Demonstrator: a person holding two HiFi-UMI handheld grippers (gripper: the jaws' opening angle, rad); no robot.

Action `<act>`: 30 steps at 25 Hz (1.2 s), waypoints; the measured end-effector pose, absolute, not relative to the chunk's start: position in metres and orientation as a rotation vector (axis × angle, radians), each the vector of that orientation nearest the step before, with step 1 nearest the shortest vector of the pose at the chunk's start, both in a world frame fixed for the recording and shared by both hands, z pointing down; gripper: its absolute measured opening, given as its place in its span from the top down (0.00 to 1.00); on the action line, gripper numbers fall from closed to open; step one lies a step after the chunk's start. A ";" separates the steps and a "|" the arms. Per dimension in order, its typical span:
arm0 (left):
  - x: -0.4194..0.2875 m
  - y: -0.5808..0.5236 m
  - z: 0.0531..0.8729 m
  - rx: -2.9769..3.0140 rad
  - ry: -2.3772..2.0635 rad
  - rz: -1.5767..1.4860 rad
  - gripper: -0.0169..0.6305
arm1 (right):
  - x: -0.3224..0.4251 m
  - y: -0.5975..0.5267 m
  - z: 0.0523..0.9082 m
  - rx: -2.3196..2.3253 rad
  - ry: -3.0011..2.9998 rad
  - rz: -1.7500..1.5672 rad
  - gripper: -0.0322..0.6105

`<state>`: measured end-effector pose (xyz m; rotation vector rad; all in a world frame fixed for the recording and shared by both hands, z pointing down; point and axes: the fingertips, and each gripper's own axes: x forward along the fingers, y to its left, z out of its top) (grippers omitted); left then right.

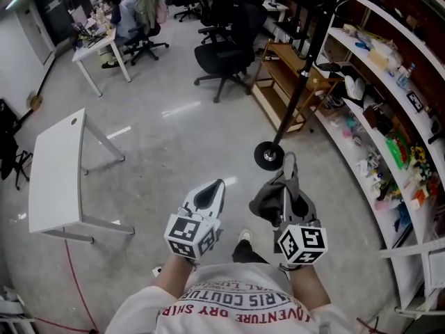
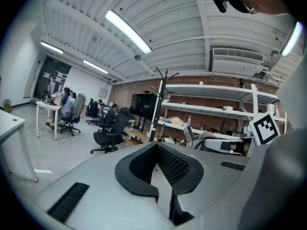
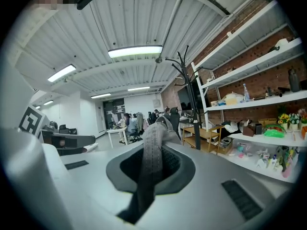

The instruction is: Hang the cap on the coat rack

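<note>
Open floor (image 1: 174, 127) between right tool (image 1: 286, 190) with cap (image 1: 266, 202) and coat rack (image 1: 268, 156); shelves (image 1: 361, 155) rightward.

the soft grey fabric cap (image 1: 272, 195) hangs crumpled, one fold of it pinched between the closed jaws of the right gripper (image 1: 288, 185). the tall black metal coat rack (image 1: 300, 82) stands upright on its round base, near the cap and ahead of it, with curved hooks at its top.

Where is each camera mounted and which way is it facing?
Head view: on the person's head, facing steeply down; shows shirt, forearms, left gripper, right gripper.
Left gripper view: on the left gripper, facing about level along its shut, empty jaws.
Right gripper view: on the right gripper, along jaws clamped on the cap.
Shared: all three show the coat rack.
</note>
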<state>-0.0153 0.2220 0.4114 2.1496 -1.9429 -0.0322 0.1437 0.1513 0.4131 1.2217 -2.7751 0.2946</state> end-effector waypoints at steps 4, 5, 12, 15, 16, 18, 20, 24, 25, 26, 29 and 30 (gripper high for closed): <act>-0.019 0.161 0.409 2.156 -1.943 -0.038 0.96 | 0.144 0.091 0.408 1.224 -2.789 0.267 0.92; -0.019 0.145 0.409 2.155 -1.938 -0.047 0.96 | 0.145 0.076 0.408 1.224 -2.786 0.261 0.92; -0.012 0.051 0.414 2.157 -1.905 -0.058 0.96 | 0.156 -0.017 0.414 1.244 -2.752 0.260 0.92; -0.010 0.032 0.418 2.164 -1.879 -0.039 0.96 | 0.158 -0.040 0.416 1.270 -2.735 0.286 0.92; -0.011 0.025 0.419 2.165 -1.874 -0.036 0.96 | 0.157 -0.046 0.418 1.273 -2.732 0.293 0.92; -0.017 0.010 0.423 2.164 -1.866 -0.036 0.96 | 0.154 -0.057 0.422 1.278 -2.723 0.297 0.92; -0.020 -0.008 0.429 2.170 -1.840 -0.035 0.96 | 0.151 -0.069 0.428 1.290 -2.707 0.301 0.92; -0.029 -0.047 0.437 2.218 -1.752 -0.016 0.96 | 0.141 -0.099 0.438 1.353 -2.650 0.325 0.92; -0.036 -0.058 0.438 2.230 -1.732 -0.010 0.96 | 0.136 -0.108 0.439 1.377 -2.637 0.329 0.92; -0.044 -0.071 0.438 2.243 -1.711 -0.004 0.96 | 0.130 -0.117 0.438 1.403 -2.624 0.329 0.92; -0.074 -0.116 0.437 2.286 -1.630 -0.005 0.96 | 0.107 -0.146 0.436 1.507 -2.575 0.319 0.92; -0.083 -0.132 0.435 2.305 -1.597 -0.008 0.96 | 0.100 -0.156 0.434 1.545 -2.555 0.321 0.92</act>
